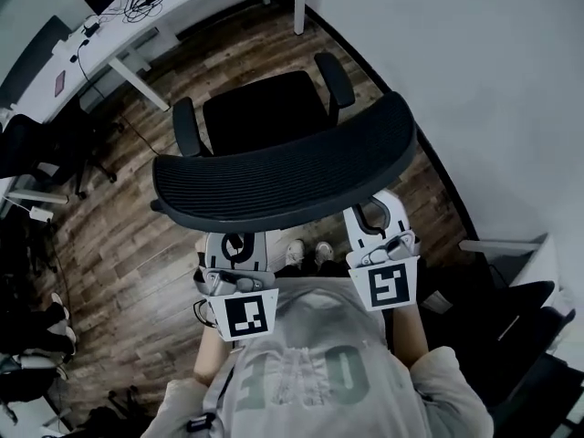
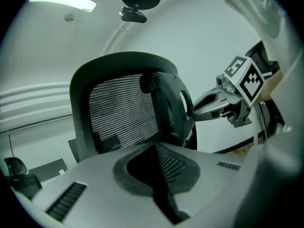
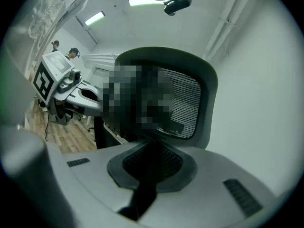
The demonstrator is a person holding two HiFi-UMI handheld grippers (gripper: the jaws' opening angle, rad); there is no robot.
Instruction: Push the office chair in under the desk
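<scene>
Where the wood floor runs up to the white desk, the office chair stands clear of the desk, seat turned toward it, mesh backrest toward me. Just behind that backrest, my left gripper and right gripper each have jaws closed together, gripping nothing.

The office chair has a matt black mesh back in a smooth plastic frame; its seat looks like cloth, though dimly seen. The floor shows wood-grain planks, faintly glossy.
</scene>
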